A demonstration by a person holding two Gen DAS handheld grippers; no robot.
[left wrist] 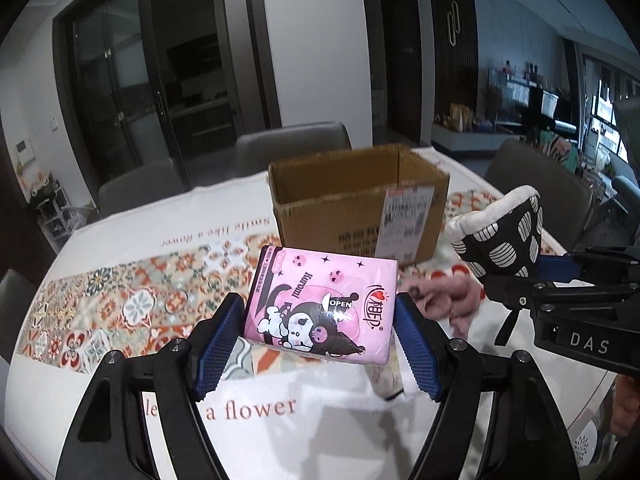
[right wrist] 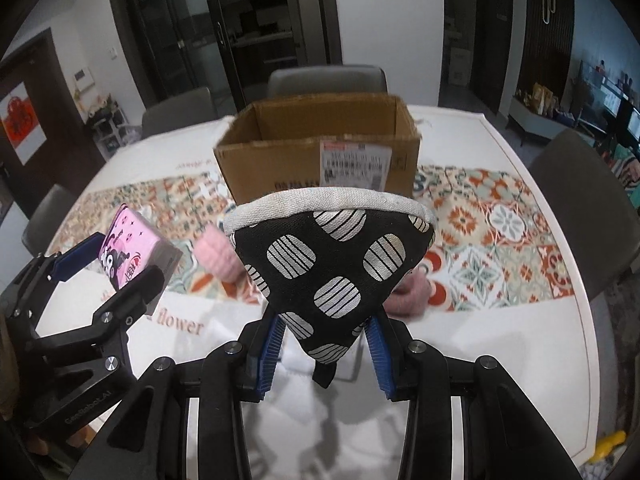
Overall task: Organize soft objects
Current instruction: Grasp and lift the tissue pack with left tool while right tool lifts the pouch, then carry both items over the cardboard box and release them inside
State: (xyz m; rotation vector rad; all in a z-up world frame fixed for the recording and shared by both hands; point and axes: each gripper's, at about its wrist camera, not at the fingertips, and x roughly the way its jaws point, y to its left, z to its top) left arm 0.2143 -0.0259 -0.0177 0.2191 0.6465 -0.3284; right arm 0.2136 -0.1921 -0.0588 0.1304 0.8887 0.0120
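- My left gripper [left wrist: 320, 336] clamps a glossy pink tissue pack [left wrist: 322, 304], a soft rectangular packet printed with a cartoon figure, between ridged blue pads [left wrist: 416, 354].
- My right gripper [right wrist: 324, 344] pinches the narrow end of a black oven mitt [right wrist: 332, 260], woven cloth with striped white ovals and a pale bound edge.
- Beyond both sets of fingers stands an open cardboard box [right wrist: 280, 160], brown and square-cornered.
- A fuzzy pink knit piece [right wrist: 218, 258] lies on the patterned tablecloth [right wrist: 500, 240] just past the mitt.
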